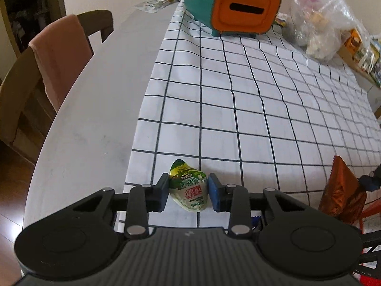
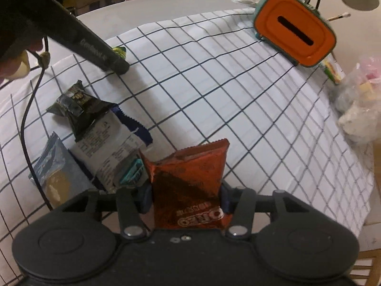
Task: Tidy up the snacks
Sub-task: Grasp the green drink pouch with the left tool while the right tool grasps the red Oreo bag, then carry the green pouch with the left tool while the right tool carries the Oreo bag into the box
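My left gripper [image 1: 189, 189] is shut on a small green and white jelly cup [image 1: 189, 188], low over the checked tablecloth [image 1: 238, 95] near its left edge. My right gripper [image 2: 185, 197] is shut on an orange Oreo packet [image 2: 190, 183], which also shows at the right edge of the left wrist view [image 1: 340, 190]. Left of it lie a white and blue snack packet [image 2: 109, 143], a black packet [image 2: 76, 109] and a pale blue packet [image 2: 57, 174]. The left gripper's black body [image 2: 71, 33] reaches in from the upper left over the jelly cup [image 2: 119, 51].
A teal and orange box with a slot [image 1: 238, 7] stands at the far side of the table, also in the right wrist view [image 2: 295, 35]. A clear plastic bag of items [image 1: 321, 28] lies at the far right. A wooden chair with a pink cloth [image 1: 54, 54] stands left of the table. A black cable [image 2: 26, 119] crosses the cloth.
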`<state>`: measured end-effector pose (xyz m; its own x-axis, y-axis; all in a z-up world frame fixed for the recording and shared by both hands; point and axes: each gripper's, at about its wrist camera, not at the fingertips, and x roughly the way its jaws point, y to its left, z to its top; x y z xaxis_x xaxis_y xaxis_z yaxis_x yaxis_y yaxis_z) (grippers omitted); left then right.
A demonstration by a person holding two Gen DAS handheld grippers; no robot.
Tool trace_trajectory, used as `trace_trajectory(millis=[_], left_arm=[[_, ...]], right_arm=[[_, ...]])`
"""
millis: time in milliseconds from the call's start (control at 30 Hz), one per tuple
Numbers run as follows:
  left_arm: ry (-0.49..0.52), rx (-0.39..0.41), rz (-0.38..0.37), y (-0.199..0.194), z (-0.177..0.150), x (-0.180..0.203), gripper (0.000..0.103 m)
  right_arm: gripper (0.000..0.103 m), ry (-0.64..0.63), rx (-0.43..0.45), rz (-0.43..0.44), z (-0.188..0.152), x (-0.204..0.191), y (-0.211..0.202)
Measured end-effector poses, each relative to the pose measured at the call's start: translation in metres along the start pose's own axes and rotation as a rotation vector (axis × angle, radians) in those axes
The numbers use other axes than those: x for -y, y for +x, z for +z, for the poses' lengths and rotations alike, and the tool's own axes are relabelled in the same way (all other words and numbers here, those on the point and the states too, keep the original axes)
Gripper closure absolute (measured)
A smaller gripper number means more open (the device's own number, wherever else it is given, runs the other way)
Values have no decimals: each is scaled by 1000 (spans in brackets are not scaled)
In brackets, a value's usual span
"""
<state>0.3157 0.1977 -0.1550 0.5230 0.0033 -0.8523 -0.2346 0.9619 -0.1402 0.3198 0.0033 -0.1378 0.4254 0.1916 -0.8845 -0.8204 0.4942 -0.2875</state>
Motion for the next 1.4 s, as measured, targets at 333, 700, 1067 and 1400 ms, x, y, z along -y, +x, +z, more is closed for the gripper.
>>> trace_trajectory(millis=[333, 700, 1067, 1400], left_arm=[[-35, 35, -47, -39, 6, -8, 69], [14, 107, -102, -110, 1, 16, 69], [114, 127, -137, -171, -29, 80, 69], [253, 127, -183, -199, -68, 174, 69]], right_arm=[[52, 107, 81, -34, 8, 17, -55], [52, 262, 185, -36, -18, 26, -128], [52, 442, 186, -35, -82, 34, -181], [52, 591, 139, -55, -167, 63, -205]])
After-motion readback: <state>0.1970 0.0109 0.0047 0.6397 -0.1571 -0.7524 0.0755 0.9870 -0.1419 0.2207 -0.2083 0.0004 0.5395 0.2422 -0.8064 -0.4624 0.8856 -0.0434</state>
